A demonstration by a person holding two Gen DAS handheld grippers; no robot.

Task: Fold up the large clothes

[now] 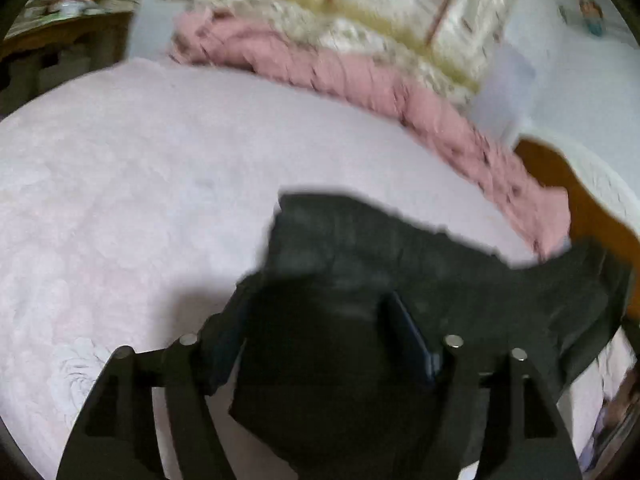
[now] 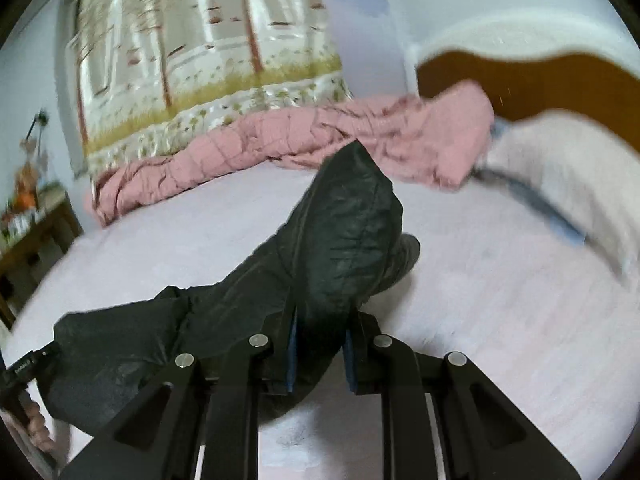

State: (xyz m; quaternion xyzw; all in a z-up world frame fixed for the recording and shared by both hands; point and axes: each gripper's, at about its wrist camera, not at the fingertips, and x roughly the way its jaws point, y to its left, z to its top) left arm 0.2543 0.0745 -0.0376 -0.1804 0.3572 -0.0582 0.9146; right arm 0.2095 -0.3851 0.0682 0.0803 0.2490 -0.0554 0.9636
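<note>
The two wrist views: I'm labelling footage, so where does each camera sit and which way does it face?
Left wrist: on the left claw, looking across the bed toward the curtain; claw grips the dark jacket.
Right wrist: on the right claw, facing the curtain and headboard; claw clamps the jacket.
Shared: jacket, bed, pink blanket, curtain.

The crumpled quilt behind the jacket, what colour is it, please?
Dusty pink quilt, clearest in the right wrist view.

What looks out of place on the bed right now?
Nothing looks damaged or spilled. The black padded jacket hangs bunched between both tools, not flat on the pale pink bedspread. A crumpled pink quilt lies heaped along the far edge, untidy but clear of the jacket.
</note>
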